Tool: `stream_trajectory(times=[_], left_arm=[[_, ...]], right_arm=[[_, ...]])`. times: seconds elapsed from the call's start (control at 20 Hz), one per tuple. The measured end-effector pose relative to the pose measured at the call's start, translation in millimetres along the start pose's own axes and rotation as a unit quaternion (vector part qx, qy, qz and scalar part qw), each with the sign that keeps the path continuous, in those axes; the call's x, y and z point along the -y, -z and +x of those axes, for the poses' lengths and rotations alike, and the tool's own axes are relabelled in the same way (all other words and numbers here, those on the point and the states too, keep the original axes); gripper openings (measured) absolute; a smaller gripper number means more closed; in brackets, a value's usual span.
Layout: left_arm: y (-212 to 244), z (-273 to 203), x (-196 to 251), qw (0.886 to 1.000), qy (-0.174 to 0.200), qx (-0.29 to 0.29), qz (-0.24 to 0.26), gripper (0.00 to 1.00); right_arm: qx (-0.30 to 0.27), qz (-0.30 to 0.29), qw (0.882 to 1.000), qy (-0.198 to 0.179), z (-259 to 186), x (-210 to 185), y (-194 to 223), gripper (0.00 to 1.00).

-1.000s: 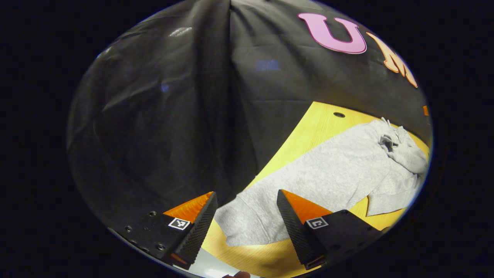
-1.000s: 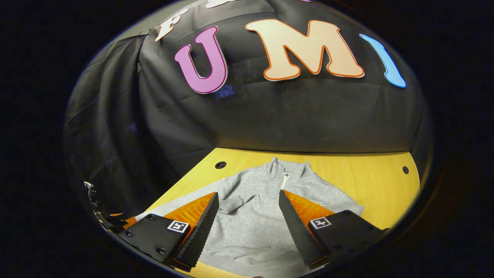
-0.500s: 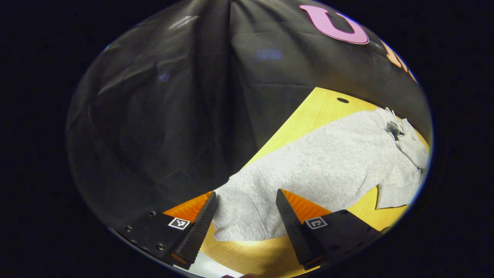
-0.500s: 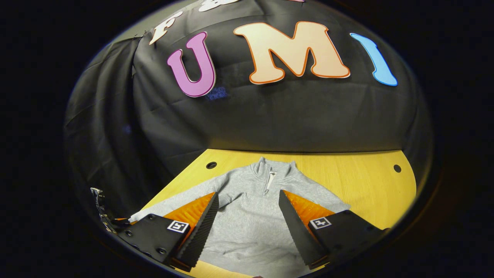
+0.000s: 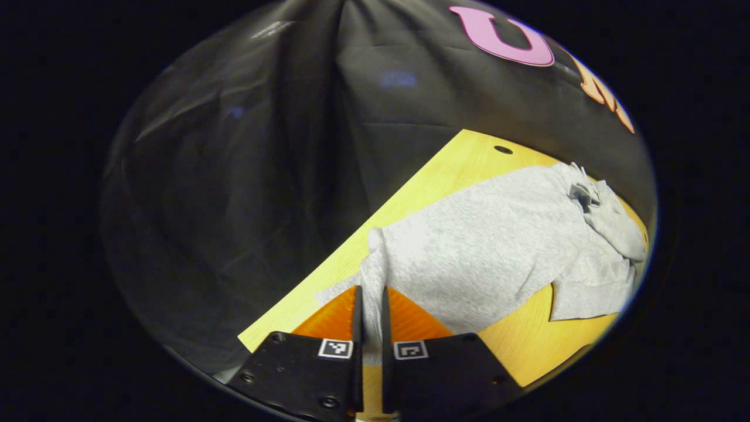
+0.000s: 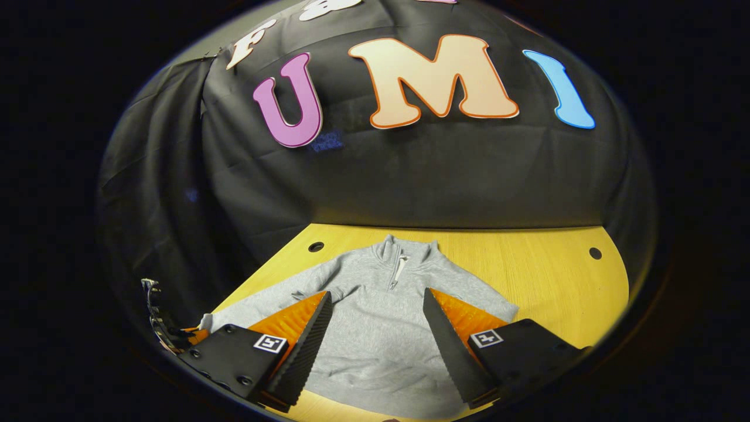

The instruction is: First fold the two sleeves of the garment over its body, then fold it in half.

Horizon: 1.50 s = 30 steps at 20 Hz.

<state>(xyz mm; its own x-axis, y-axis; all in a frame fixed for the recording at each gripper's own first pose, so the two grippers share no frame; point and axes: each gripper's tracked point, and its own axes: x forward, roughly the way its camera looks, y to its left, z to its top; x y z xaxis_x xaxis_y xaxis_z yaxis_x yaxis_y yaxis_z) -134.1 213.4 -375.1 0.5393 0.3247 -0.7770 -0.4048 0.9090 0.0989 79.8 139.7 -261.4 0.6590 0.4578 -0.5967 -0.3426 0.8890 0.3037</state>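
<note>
Surface: yellow wood-grain tabletop (image 6: 545,275), smooth, with round dark holes near its far corners, one at the far left (image 6: 316,247) and one at the far right (image 6: 595,253); it runs back to the black cloth wall. Contents: one light grey zip-neck sweatshirt (image 6: 381,328), lying front up, collar toward the wall, body flat on the wood. One sleeve (image 5: 469,258) stretches along the table's edge, its cuff end raised off the surface.

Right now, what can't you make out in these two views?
- Left gripper view: sweatshirt hem and far sleeve cut off at the image edge.
- Left claw: cuff end hidden between its fingers.
- Right gripper view: right claw fingers cover the sleeve and lower body.
</note>
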Motion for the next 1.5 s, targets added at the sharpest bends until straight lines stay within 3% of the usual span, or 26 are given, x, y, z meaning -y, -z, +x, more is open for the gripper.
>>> stream_trajectory(times=[0.05,0.15,0.4,0.75,1.1,1.5], left_arm=[[0.9,0.8,1.6,1.0,-0.003,-0.001,0.005,0.04],[0.7,0.7,2.5,1.0,-0.006,-0.015,0.021,0.0],[-10.2,-0.2,4.7,0.999,-0.006,-0.05,0.005,0.0],[-84.6,-15.8,19.8,0.999,0.013,0.017,-0.045,0.01],[-165.5,-36.2,83.6,0.993,0.066,0.09,-0.029,0.0],[-212.2,-51.1,180.6,0.983,0.135,0.124,0.015,0.0]], right_arm=[[0.002,0.003,1.0,0.002,-3.3,3.9,-0.1,0.98],[0.006,0.007,1.0,0.007,-9.1,11.6,-2.2,0.98],[0.016,0.018,0.999,0.021,-24.4,34.5,-5.4,0.98],[0.025,0.03,0.999,0.038,-44.0,63.5,-5.9,0.98],[0.041,0.044,0.996,0.069,-72.5,105.0,-9.1,0.98],[0.048,0.062,0.991,0.106,-107.8,150.5,-0.9,0.98]])
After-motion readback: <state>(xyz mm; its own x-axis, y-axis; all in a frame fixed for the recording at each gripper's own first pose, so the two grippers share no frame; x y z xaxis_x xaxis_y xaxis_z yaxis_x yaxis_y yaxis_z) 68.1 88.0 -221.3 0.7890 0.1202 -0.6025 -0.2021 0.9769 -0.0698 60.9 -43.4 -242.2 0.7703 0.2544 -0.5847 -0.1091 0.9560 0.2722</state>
